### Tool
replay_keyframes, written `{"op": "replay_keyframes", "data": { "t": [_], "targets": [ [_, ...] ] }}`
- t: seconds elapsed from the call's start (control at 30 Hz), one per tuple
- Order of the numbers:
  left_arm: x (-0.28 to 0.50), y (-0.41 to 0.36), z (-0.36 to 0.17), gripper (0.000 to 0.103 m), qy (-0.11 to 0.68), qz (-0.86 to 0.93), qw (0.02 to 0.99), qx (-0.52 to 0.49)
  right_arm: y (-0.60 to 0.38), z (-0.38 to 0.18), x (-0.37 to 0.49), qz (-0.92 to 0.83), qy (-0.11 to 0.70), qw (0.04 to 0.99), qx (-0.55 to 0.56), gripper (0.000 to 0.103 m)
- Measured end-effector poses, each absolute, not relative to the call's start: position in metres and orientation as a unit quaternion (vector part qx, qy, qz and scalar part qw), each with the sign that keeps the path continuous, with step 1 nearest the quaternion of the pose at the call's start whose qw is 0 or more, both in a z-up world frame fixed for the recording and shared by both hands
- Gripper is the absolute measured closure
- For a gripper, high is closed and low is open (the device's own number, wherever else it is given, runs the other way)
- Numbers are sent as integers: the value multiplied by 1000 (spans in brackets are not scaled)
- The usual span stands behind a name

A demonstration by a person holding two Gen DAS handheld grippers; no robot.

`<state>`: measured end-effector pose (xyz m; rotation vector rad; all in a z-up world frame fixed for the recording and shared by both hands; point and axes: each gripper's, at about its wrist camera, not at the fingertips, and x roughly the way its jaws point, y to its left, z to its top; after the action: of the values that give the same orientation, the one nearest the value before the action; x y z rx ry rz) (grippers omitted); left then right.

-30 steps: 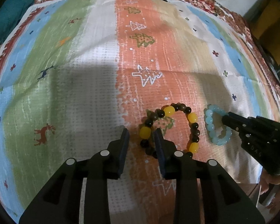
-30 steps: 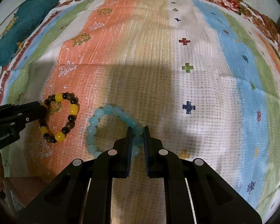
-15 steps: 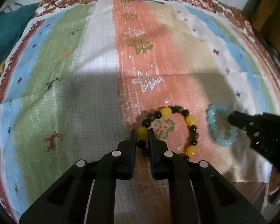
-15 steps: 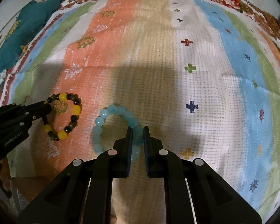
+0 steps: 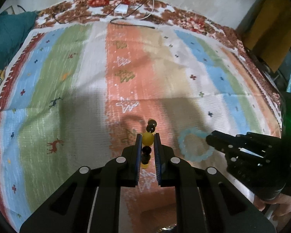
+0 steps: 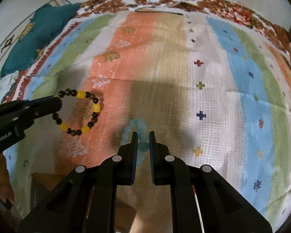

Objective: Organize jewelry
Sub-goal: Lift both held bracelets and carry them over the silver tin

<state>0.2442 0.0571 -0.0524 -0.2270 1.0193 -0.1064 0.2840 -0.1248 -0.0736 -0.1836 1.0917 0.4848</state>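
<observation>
Left gripper [image 5: 147, 138] clamped on yellow-and-dark bracelet [image 6: 78, 113], yellow bead pinched between fingertips, loop hanging edge-on above striped cloth [image 5: 71, 89]. Right gripper [image 6: 141, 138] closed on pale blue bracelet [image 5: 195, 145], one bead between fingertips, rest of loop sticking out ahead and left of jaws. Bracelets near each other, apart.

2 bracelets side by side above the cloth [image 5: 83, 89]: dark-beaded bracelet [image 6: 81, 112] left of pale bracelet [image 5: 194, 147]
</observation>
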Motion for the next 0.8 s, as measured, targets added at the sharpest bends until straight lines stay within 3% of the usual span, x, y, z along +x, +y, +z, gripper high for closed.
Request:
{"op": "replay_keyframes", "data": {
  "t": [0.8],
  "targets": [
    [197, 46, -1, 92, 425, -61, 897, -105, -136, -24, 247, 247, 452, 854, -79, 91]
  ]
}}
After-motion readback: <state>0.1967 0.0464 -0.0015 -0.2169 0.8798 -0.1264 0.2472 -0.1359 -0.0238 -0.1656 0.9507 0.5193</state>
